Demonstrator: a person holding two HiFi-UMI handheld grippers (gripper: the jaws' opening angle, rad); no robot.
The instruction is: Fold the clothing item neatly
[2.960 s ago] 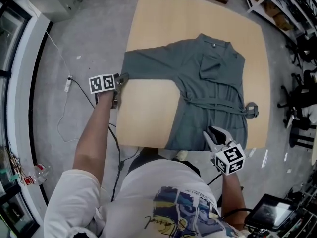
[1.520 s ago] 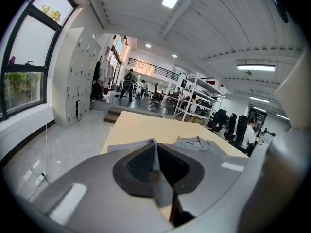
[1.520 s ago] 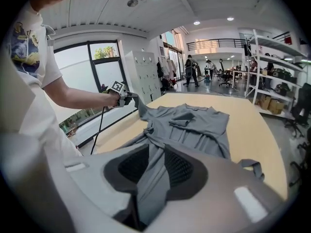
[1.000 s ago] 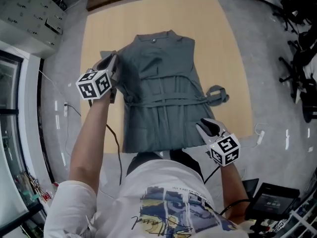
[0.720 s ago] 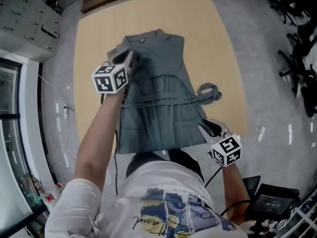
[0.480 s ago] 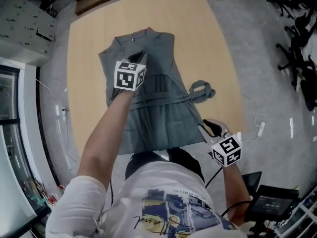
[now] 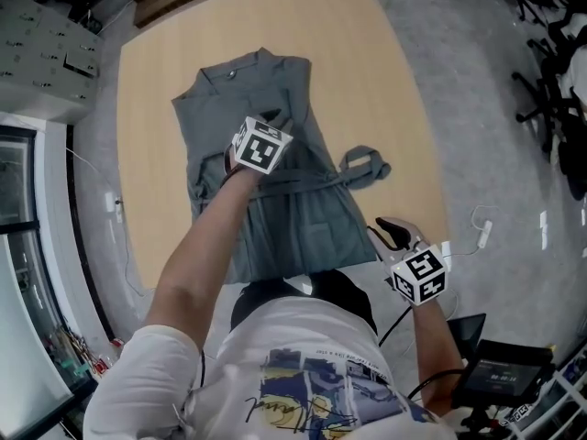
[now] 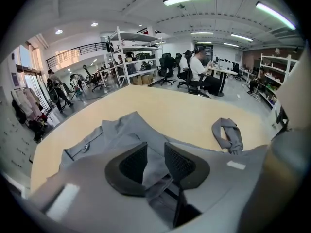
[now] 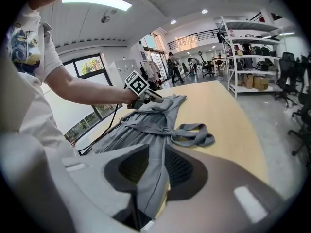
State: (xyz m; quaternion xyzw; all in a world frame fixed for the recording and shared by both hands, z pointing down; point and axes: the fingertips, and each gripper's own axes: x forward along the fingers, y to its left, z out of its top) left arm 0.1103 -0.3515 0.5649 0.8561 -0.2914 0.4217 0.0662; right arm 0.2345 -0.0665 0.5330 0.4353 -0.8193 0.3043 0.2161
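Observation:
A grey robe-like garment [image 7: 316,218] lies lengthwise on the wooden table [image 7: 367,62], collar at the far end, with its tie belt [image 7: 362,165] looped out to the right. My left gripper [image 7: 273,119] is over the garment's chest. Its jaws have just been opening, and a loose fold of the sleeve hangs between them [image 8: 155,149]. My right gripper [image 7: 385,229] is at the near right hem corner. It is shut on a strip of the grey cloth [image 9: 156,152], which runs from its pads to the garment [image 9: 146,118].
The table's near edge is just in front of the person's body. A thin cable [image 7: 92,168] trails on the floor at the left. A dark screen [image 7: 509,374] sits on the floor at the lower right. Shelves and office chairs [image 8: 170,64] stand beyond the table.
The left gripper carried the sleeve from the garment's left side in over its front and came down lower. The sleeve now lies folded across the body. The right gripper stays at the hem corner.

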